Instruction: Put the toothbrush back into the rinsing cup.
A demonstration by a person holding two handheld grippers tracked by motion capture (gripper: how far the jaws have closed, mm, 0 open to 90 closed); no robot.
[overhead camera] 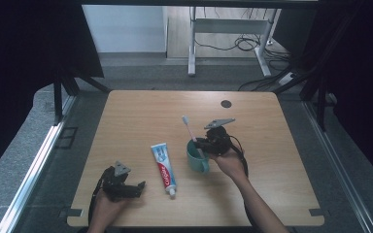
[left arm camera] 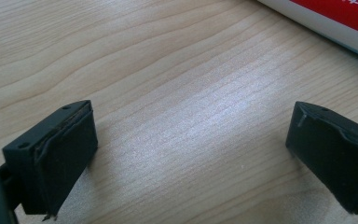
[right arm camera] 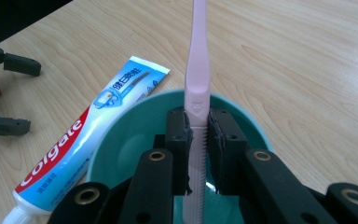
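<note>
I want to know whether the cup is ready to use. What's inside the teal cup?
The pink toothbrush, clamped by the right gripper, stands in the teal cup. The gripper hides part of the cup's bottom.

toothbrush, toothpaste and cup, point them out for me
toothbrush (right arm camera: 198,88), right gripper view, on its pink handle
toothpaste (overhead camera: 164,167), high view, middle of the tube
cup (overhead camera: 194,162), high view, on its green outer wall

In my right gripper view the pink toothbrush (right arm camera: 197,70) runs off the top edge, its bristle head cut away, and its lower handle leaves the frame at the bottom inside the teal cup (right arm camera: 135,135); the toothpaste tube (right arm camera: 88,135) loses its cap end at the lower left corner; in my left gripper view the tube (left arm camera: 335,21) is a mere sliver at the top right, its lettering cropped and unreadable; from the high view, the small dark disc (overhead camera: 226,103) near the table's far edge is too small to identify.
</note>
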